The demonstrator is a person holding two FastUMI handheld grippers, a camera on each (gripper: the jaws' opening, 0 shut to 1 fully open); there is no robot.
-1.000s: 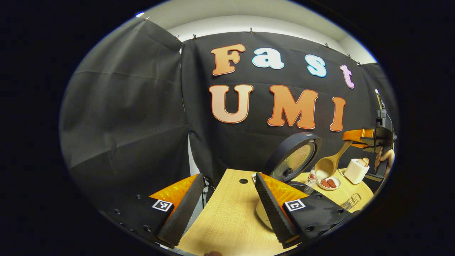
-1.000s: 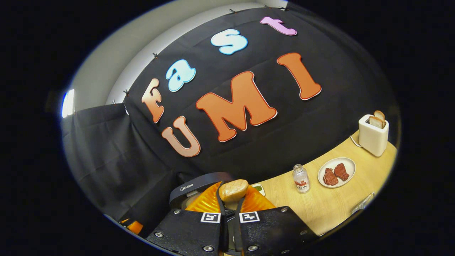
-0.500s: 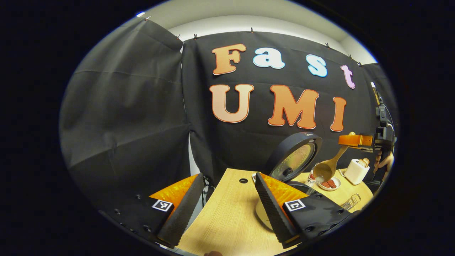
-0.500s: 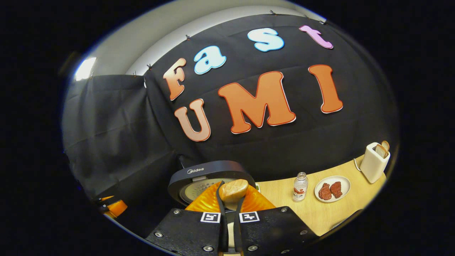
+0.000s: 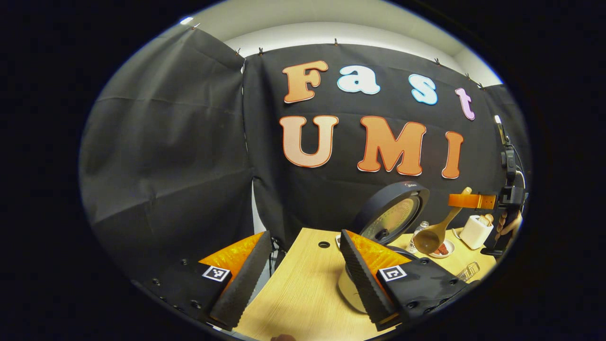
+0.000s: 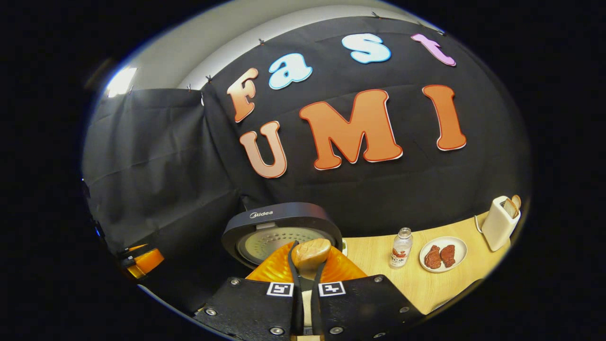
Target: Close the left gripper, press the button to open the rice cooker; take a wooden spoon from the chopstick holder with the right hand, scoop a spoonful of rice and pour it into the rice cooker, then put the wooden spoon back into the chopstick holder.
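My right tongs [image 6: 306, 279] clamp the handle of the light wooden spoon [image 5: 432, 237], bowl hanging low beside the raised round lid of the dark rice cooker [image 5: 390, 215], likely so rice drops into the pot. My left tongs [image 5: 303, 274] hang wide apart, holding nothing, above the pale wooden tabletop [image 5: 303, 293].

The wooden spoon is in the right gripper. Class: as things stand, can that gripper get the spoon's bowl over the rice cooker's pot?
Probably yes. The lid stands open, and the right gripper holds the wooden spoon above the rice cooker, with nothing between them.
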